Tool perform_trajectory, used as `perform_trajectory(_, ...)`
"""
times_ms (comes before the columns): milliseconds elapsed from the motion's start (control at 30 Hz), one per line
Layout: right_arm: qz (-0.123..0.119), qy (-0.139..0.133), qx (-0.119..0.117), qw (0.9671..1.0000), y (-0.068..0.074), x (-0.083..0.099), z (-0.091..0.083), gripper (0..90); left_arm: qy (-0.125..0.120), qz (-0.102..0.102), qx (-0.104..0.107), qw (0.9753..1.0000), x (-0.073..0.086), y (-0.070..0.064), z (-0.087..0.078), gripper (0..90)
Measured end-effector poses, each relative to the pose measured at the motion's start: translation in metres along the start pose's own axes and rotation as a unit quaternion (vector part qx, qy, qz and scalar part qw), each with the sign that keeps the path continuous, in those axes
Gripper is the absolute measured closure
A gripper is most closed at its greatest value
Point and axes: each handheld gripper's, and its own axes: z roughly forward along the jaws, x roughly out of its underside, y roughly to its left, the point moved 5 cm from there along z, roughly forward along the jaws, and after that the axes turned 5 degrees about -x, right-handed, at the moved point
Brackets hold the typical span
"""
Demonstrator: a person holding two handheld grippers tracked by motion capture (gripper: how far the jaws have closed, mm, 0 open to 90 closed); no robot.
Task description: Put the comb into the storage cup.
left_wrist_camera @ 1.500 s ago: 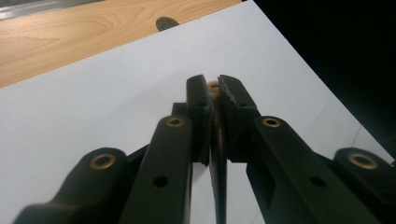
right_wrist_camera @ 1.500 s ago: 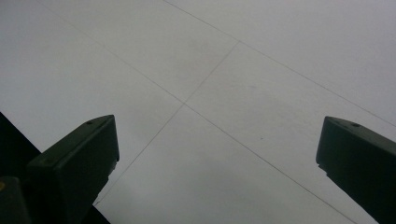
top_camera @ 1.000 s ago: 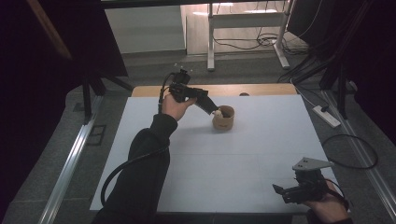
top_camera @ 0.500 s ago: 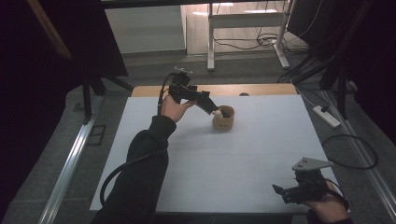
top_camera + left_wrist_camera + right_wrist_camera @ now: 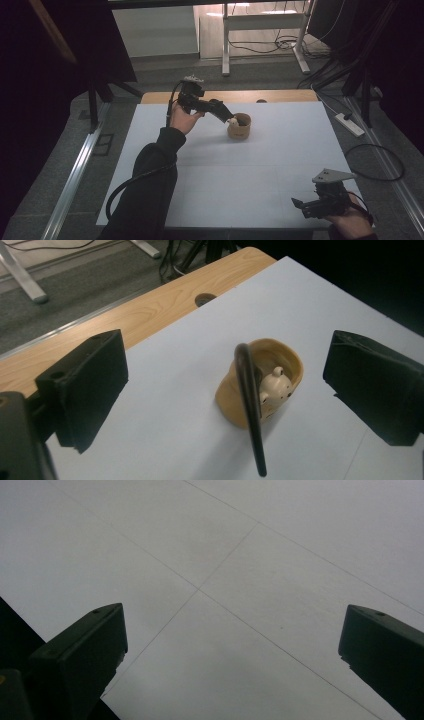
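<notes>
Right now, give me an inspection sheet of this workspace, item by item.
Surface: white board on a wooden table, faint seam lines across it.
Job's things: tan cup upright at the far middle, a small cream figure inside it, a dark curved handle arching over it.
Clutter: nothing seen on the board.
Grippers: left gripper open, jaws on either side of the cup, apart from it; right gripper open, over bare board at the near right.
Cables: one trails from the left gripper along the sleeve; loose cables on the floor at right.
Surroundings: white power strip on the floor, white desk legs beyond.
</notes>
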Motion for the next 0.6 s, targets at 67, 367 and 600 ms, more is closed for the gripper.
perform_trajectory(67, 0.0, 0.0, 0.0, 1.0, 0.0, 0.0, 0.0, 0.0, 0.0, 0.003, 0.0, 1.0, 0.002, 0.0, -0.001, 3.9)
perform_trajectory(367, -0.001, 0.001, 0.001, 1.0, 0.0, 0.0, 0.0, 0.0, 0.0, 0.016, -0.001, 0.9999, 0.016, 0.0, -0.006, 1.5)
perform_trajectory(600, -0.002, 0.002, 0.003, 1.0, 0.0, 0.0, 0.0, 0.0, -0.005, 0.012, -0.002, 0.9999, 0.026, 0.002, -0.009, 1.2)
